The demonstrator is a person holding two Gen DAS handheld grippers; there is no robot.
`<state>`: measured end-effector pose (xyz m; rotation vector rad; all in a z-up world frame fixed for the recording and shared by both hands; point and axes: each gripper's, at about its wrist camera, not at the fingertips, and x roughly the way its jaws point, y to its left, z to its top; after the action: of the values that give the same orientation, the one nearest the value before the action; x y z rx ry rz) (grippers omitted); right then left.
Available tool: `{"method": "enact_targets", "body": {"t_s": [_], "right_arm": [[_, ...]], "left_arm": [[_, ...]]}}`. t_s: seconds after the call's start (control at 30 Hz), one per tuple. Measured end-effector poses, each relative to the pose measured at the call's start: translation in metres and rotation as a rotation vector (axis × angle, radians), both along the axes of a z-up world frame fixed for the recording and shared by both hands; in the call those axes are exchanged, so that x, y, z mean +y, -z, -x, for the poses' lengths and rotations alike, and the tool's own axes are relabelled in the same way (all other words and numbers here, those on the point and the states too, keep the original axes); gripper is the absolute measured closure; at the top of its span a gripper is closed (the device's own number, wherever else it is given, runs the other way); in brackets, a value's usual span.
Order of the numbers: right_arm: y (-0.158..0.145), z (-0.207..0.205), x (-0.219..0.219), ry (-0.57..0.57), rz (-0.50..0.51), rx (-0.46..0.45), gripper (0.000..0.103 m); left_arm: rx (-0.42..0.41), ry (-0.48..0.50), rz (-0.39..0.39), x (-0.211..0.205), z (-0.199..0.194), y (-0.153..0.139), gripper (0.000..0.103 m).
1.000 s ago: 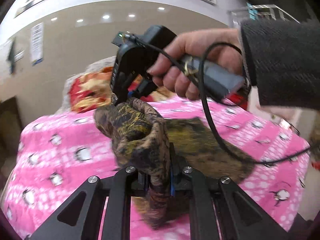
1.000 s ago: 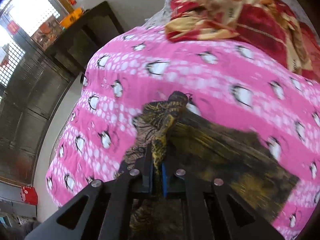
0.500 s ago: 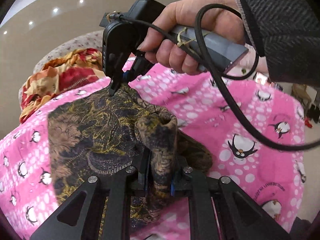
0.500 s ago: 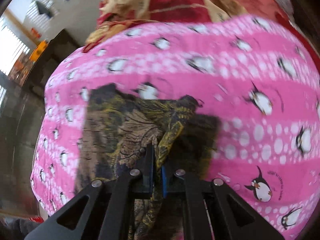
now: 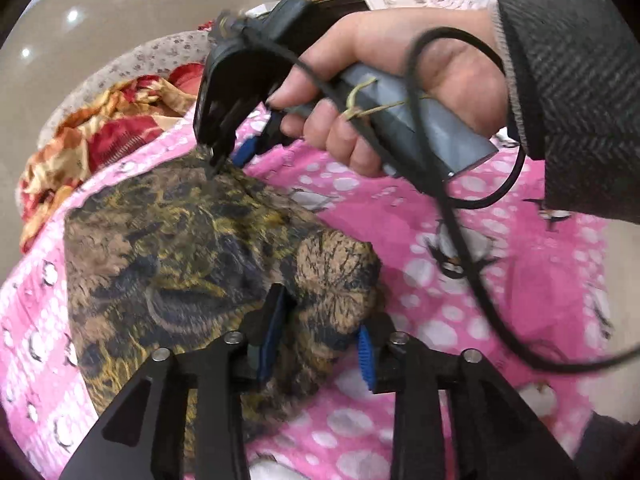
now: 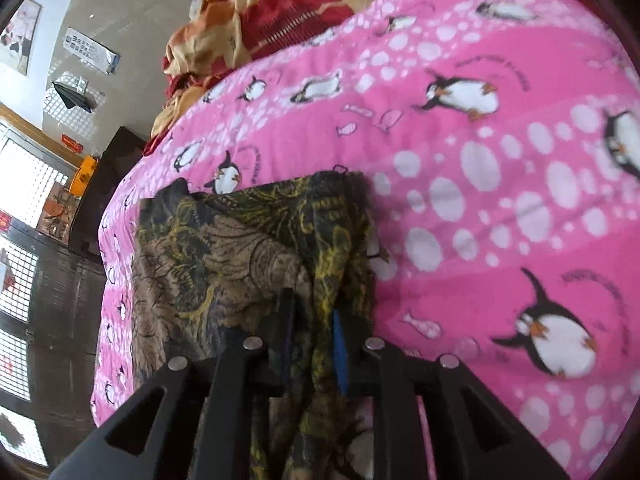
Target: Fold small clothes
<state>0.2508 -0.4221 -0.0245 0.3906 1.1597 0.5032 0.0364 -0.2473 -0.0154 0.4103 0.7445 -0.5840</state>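
Note:
A small brown, black and yellow patterned garment (image 5: 180,248) lies folded over on the pink penguin blanket (image 5: 460,320). My left gripper (image 5: 320,332) has its jaws apart, with a bunched fold of the garment lying loosely between them. My right gripper (image 5: 224,160), seen in the left wrist view in a hand with a grey sleeve, touches the garment's far corner. In the right wrist view the right gripper (image 6: 314,340) has its jaws parted around a fold of the garment (image 6: 240,248).
A red and orange crumpled cloth (image 5: 100,136) lies at the blanket's far end, also in the right wrist view (image 6: 256,28). A black cable (image 5: 472,264) hangs from the right gripper over the blanket. Dark furniture (image 6: 100,184) and windows stand beyond the bed's left edge.
Both grippers have lowered the garment onto the blanket and opened their jaws. The cloth that was pinched tight now sits loose between the fingers.

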Motion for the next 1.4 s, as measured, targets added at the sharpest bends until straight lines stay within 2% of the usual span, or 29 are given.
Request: {"method": "enact_targets", "body": {"t_s": [0.1,0.2,0.3,0.37,0.43,0.47,0.5,0.57,0.6,0.63,0.67,0.7,0.77,1.07,1.33,1.4], "right_arm": [[-0.026,0.025,-0.008,0.013,0.021,-0.093,0.085],[-0.058,0.061,-0.001,-0.047,0.092,-0.228,0.085],[-0.088,0.118,0.015,-0.166,0.173,-0.441,0.071],[-0.094,0.144,0.031,-0.227,0.212,-0.516,0.068],[-0.09,0.165,0.048,-0.278,0.226,-0.523,0.068],[-0.085,0.173,0.056,-0.288,0.246,-0.505,0.068],[-0.08,0.179,0.06,-0.291,0.254,-0.492,0.07],[-0.062,0.185,0.063,-0.285,0.283,-0.45,0.08],[-0.045,0.185,0.064,-0.281,0.331,-0.406,0.081],[-0.024,0.183,0.062,-0.271,0.391,-0.343,0.082],[-0.016,0.186,0.057,-0.26,0.386,-0.338,0.083],[-0.015,0.19,0.049,-0.232,0.337,-0.374,0.083],[-0.015,0.189,0.042,-0.202,0.291,-0.364,0.083],[-0.011,0.203,0.059,-0.207,0.407,-0.451,0.08],[-0.011,0.199,0.052,-0.199,0.348,-0.435,0.08],[-0.01,0.197,0.05,-0.196,0.332,-0.429,0.08]], "left_arm": [[0.031,0.035,0.066,0.013,0.018,-0.009,0.092],[0.075,0.018,0.164,0.038,0.03,-0.022,0.092],[0.092,-0.088,0.297,0.082,0.03,-0.042,0.092],[0.058,-0.212,0.373,0.116,0.021,-0.053,0.092],[0.054,-0.317,0.389,0.136,0.008,-0.052,0.092],[0.078,-0.364,0.394,0.146,0.0,-0.046,0.092],[0.117,-0.399,0.403,0.153,-0.006,-0.036,0.092],[0.214,-0.441,0.409,0.16,-0.014,-0.011,0.093],[0.27,-0.457,0.41,0.161,-0.016,0.006,0.093],[0.281,-0.453,0.417,0.161,-0.014,0.015,0.093],[0.244,-0.444,0.425,0.161,-0.008,0.018,0.093],[0.236,-0.441,0.418,0.16,-0.005,0.017,0.093],[0.248,-0.442,0.41,0.159,-0.004,0.016,0.093],[0.202,-0.428,0.4,0.158,-0.006,0.017,0.093],[0.188,-0.423,0.446,0.163,-0.004,0.019,0.091],[0.189,-0.417,0.451,0.164,-0.004,0.019,0.087]]}}
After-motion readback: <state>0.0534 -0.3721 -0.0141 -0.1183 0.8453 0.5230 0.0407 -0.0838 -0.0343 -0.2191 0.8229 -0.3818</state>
